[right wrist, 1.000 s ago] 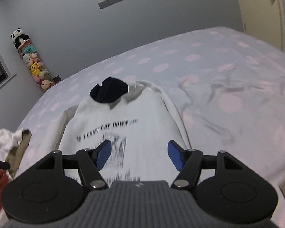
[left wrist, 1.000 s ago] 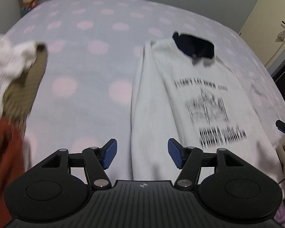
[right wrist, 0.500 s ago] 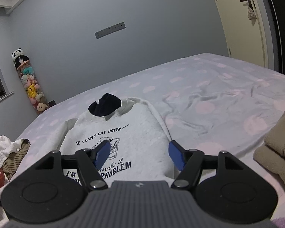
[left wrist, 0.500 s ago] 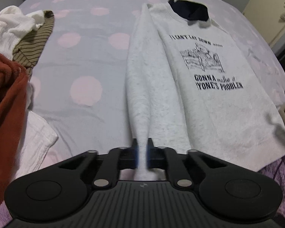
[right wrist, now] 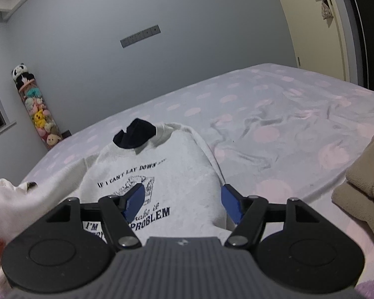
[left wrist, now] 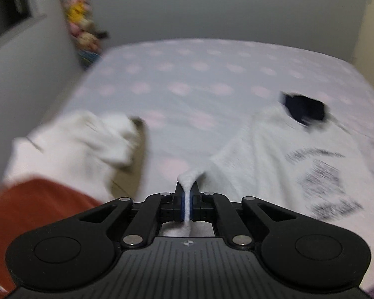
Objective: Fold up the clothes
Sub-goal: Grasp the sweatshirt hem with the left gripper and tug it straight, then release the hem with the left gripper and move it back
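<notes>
Your left gripper (left wrist: 186, 200) is clamping a pinch of pale grey fabric between its blue pads, the cloth standing up in a ridge above the tips; it reads as the cuff end of the left sleeve (left wrist: 227, 154) of the sweatshirt (right wrist: 162, 174). Your right gripper (right wrist: 182, 199) is hovering with its jaws standing apart over the lower front of the garment, nothing between them.

Taking the scene from largest to smallest: the bed (right wrist: 274, 114), covered in a lilac sheet with pink spots, is bearing everything. The sweatshirt is lying face up on it, printed slogan showing, with a dark inner collar (right wrist: 134, 134) at the neck end farthest from you. To your left a heap of unfolded laundry is waiting: a white garment (left wrist: 69, 144) and a rust-orange garment (left wrist: 37, 204). To your right a beige garment (right wrist: 361, 186) is sitting at the bed's edge.

Judgement: you are carrying out the first fold, drawing the sleeve up and off the sheet. The left view is heavily blurred, so how much sleeve is airborne cannot be confirmed.

The next move calls for carrying that cuff across the chest and laying the sleeve flat over the print. The right gripper looks well placed to pin the body, so the torso does not drag.
</notes>
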The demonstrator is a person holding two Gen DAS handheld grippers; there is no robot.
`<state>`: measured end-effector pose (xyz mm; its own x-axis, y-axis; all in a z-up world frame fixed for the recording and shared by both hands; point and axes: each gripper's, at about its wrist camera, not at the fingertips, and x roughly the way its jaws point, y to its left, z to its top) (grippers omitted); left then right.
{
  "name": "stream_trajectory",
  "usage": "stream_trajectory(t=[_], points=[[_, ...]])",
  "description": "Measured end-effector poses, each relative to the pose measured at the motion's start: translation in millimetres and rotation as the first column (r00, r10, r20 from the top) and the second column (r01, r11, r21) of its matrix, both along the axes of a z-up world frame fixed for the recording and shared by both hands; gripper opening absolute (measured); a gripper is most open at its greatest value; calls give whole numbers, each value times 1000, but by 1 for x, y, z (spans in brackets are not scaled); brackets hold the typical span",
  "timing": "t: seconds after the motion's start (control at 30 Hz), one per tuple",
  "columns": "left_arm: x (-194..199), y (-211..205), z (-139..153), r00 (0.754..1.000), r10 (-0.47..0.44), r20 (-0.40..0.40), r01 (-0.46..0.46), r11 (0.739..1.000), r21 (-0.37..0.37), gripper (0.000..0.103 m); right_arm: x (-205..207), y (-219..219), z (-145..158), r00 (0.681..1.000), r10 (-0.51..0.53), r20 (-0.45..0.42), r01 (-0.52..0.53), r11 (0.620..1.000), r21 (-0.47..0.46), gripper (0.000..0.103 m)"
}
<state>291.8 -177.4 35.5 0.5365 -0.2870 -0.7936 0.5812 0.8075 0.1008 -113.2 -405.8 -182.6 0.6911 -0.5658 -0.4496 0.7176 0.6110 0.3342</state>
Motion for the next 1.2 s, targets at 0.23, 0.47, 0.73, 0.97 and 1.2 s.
stream_trajectory(t=[0.23, 0.47, 0.73, 0.97, 1.2], points=[[109, 10, -10, 990, 124, 63, -131, 983, 125, 2, 7, -3, -5, 999, 2, -35, -1, 1000, 15, 71], [188, 16, -84, 981, 184, 65, -195, 934, 298, 2, 18, -2, -9, 996, 12, -90, -12, 1000, 0, 71], [214, 16, -141, 973, 195, 121, -227, 896, 382, 6, 23, -2, 0, 994, -3, -113, 0, 1000, -23, 71], [182, 14, -110, 963, 131, 235, -195, 942, 273, 42, 4, -38, 9, 981, -126, -148, 136, 989, 55, 69], [90, 7, -68, 956, 84, 282, -116, 988, 99, 52, -21, -85, -18, 974, -109, -197, 168, 935, 313, 44]])
